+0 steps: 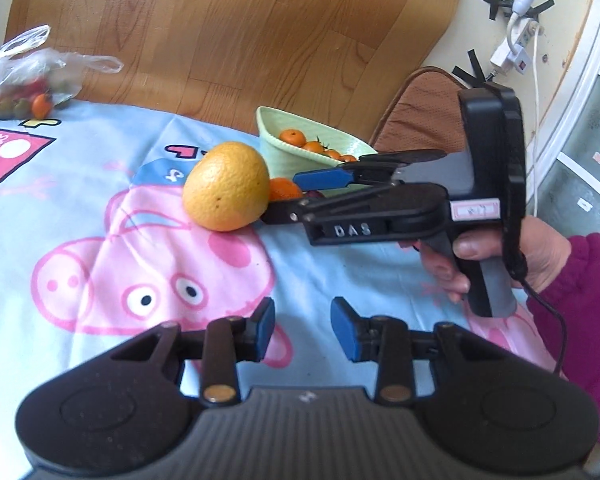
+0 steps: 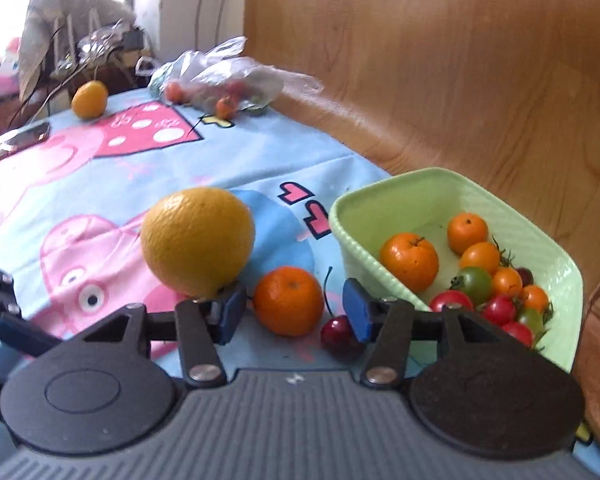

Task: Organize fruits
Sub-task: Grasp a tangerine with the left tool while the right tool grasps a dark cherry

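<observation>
Left wrist: left gripper (image 1: 302,328) parted wide over cartoon cloth (image 1: 80,200), holding nothing. Green bowl (image 1: 272,140) with small oranges, plastic bag (image 1: 24,76) with fruit, one large orange (image 1: 226,186).

Right wrist: right gripper (image 2: 294,314) spread wide around one tangerine (image 2: 289,300), beside one cherry (image 2: 340,336). A second large orange (image 2: 89,99) far off.

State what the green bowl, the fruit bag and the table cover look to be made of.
Green bowl: likely glazed ceramic or hard plastic, judging by the glossy sheen and ribbed rim.
Fruit bag: thin clear plastic film, crinkled and see-through.
Table cover: probably printed cloth; matte, cartoon pattern, soft creases.
</observation>
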Demonstrator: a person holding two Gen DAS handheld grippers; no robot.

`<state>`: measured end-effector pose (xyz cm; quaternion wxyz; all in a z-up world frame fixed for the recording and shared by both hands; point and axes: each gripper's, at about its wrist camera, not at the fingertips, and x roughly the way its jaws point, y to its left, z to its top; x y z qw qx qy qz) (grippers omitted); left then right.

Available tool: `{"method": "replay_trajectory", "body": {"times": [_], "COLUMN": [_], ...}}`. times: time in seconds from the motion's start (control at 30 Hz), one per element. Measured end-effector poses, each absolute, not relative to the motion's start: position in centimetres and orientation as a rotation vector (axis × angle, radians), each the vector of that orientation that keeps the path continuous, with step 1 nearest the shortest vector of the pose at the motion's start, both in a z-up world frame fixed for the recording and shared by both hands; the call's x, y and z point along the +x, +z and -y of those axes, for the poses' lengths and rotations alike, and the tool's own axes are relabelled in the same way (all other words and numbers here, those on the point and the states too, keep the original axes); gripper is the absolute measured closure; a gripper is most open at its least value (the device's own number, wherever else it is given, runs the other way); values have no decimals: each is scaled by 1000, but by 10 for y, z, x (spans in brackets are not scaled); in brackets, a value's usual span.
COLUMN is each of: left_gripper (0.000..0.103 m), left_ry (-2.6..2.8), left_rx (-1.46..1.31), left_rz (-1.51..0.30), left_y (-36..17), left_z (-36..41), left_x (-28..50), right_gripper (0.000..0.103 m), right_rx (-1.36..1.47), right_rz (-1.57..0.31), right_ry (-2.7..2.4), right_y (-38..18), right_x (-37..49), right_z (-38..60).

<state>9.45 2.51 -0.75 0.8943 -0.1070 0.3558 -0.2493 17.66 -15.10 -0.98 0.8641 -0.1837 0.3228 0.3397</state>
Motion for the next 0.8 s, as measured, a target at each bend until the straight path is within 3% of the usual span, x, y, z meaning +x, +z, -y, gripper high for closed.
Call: {"method": "replay_trajectory", "body": {"times": [0.03, 0.37, 0.47, 0.53, 0.6, 0.8], "left_gripper": [71, 69, 62, 62, 61, 51], "left_ry": [-511, -539, -555, -559, -555, -582], "left_rx": [-223, -243, -248, -239, -234, -155], "left_rz": [-737, -731, -719, -718, -719, -684], "left_y": [-7, -5, -3, -2, -2, 2], "left_z": [-25, -23, -18, -15, -15, 0], "left_x": [95, 91, 90, 89, 88, 83], "right_gripper": [63, 64, 63, 45, 39, 41], "right_rx": [-409, -435, -436, -448, -402, 27], "right_rz": [-664, -576, -616, -631, -612, -621], "right_ry": [709, 633, 680, 702, 722, 574], "right_y": [-10, 10, 7, 2, 5, 15], "right_x": [173, 88, 65, 57, 55, 102], "right_z": [150, 173, 175, 175, 185, 242]}}
